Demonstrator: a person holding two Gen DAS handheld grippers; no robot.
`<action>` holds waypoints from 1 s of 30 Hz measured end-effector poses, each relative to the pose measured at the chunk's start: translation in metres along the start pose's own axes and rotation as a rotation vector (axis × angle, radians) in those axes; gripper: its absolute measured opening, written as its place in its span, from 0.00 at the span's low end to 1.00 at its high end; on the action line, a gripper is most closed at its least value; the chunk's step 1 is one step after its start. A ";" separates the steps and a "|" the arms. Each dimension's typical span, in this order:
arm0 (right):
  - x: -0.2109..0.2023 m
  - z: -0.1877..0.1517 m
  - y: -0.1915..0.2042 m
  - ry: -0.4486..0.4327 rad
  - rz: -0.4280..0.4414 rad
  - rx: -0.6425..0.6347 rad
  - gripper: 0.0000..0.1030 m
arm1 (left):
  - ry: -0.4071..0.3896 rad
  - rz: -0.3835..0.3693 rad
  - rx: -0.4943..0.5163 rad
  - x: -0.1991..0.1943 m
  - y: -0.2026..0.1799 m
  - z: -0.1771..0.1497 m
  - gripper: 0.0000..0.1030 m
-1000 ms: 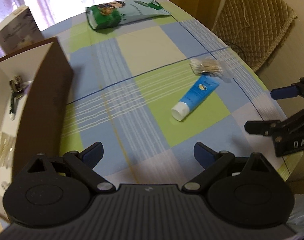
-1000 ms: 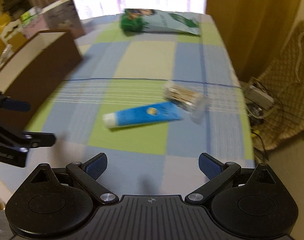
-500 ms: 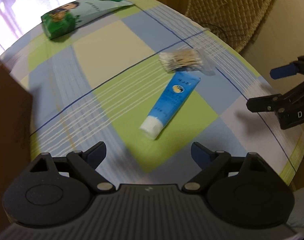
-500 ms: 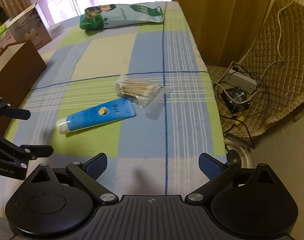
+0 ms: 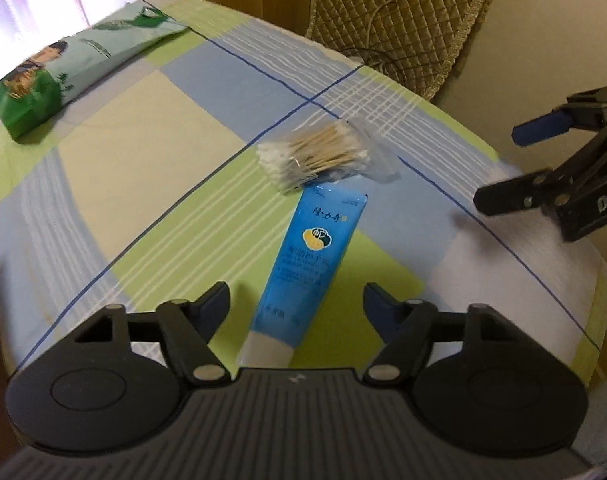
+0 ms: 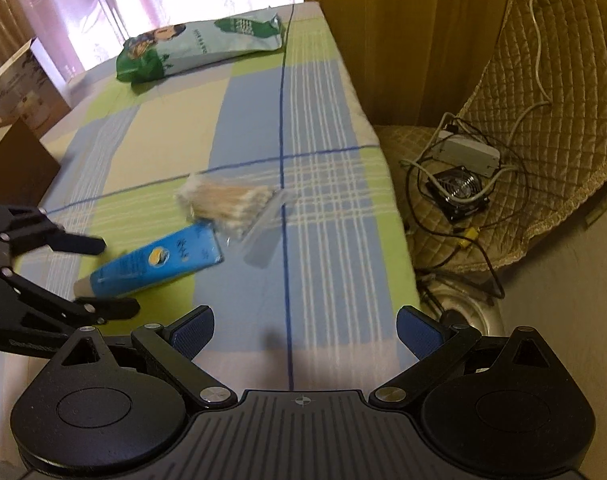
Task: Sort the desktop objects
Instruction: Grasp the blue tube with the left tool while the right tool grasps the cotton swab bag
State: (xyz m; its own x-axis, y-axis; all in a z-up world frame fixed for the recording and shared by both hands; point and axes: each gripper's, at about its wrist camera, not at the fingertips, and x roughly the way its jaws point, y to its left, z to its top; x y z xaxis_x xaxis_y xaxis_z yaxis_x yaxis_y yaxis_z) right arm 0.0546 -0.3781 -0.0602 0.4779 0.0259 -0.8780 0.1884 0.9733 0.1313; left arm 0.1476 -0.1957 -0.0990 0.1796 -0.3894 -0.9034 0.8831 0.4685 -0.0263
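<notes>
Fingers of the left gripper (image 5: pixel 297 306) stand apart, straddling the cap end of the blue tube (image 5: pixel 315 252) lying near the table's (image 5: pixel 151 184) right edge, its crimped end touching the cotton-swab packet (image 5: pixel 315 156). Right gripper (image 6: pixel 305 332) hovers spread wide, empty.

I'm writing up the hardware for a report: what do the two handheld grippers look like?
The left gripper and right gripper look alike: black ribbed bodies, two round black housings, angular black linkage arms with silver pivot pins, and blue fingertip pads. White lettering, partly legible, marks the right gripper's side in the left wrist view. No cables, hands or sleeves show.
</notes>
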 end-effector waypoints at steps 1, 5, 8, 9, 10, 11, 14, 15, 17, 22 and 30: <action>0.001 0.003 -0.002 -0.004 0.001 0.001 0.99 | 0.008 -0.002 0.004 0.003 0.000 0.000 0.54; 0.004 0.015 -0.003 -0.034 0.038 -0.046 0.99 | 0.024 0.000 -0.002 0.007 0.006 -0.007 0.32; 0.007 0.025 0.001 -0.066 0.082 -0.097 0.99 | 0.023 0.028 -0.031 0.001 0.013 -0.016 0.27; 0.008 0.027 0.004 -0.084 0.102 -0.122 0.99 | 0.024 0.039 -0.053 -0.001 0.018 -0.021 0.26; 0.010 0.030 0.008 -0.101 0.123 -0.155 0.99 | 0.029 0.048 -0.078 -0.004 0.023 -0.026 0.26; 0.013 0.033 0.012 -0.109 0.137 -0.189 0.99 | 0.034 0.057 -0.102 -0.007 0.028 -0.032 0.26; 0.024 0.039 0.027 -0.131 0.174 -0.306 0.99 | 0.055 0.089 -0.163 -0.017 0.040 -0.048 0.26; 0.030 0.041 0.033 -0.129 0.175 -0.356 0.99 | 0.061 0.097 -0.182 -0.020 0.044 -0.053 0.26; 0.043 0.042 0.046 -0.136 0.165 -0.462 0.99 | 0.069 0.107 -0.213 -0.025 0.050 -0.062 0.26; 0.077 0.050 0.066 -0.111 0.153 -0.634 0.76 | 0.069 0.125 -0.272 -0.029 0.061 -0.067 0.44; 0.094 0.047 0.065 -0.022 0.174 -0.531 0.35 | 0.010 0.114 -0.236 -0.021 0.059 -0.053 0.33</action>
State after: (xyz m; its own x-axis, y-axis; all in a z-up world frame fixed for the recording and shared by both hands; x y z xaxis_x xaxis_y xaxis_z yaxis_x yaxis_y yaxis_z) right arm 0.1522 -0.3230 -0.1130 0.4822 0.1974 -0.8535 -0.3504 0.9364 0.0186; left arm 0.1728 -0.1179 -0.1043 0.2669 -0.3158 -0.9105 0.7316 0.6814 -0.0219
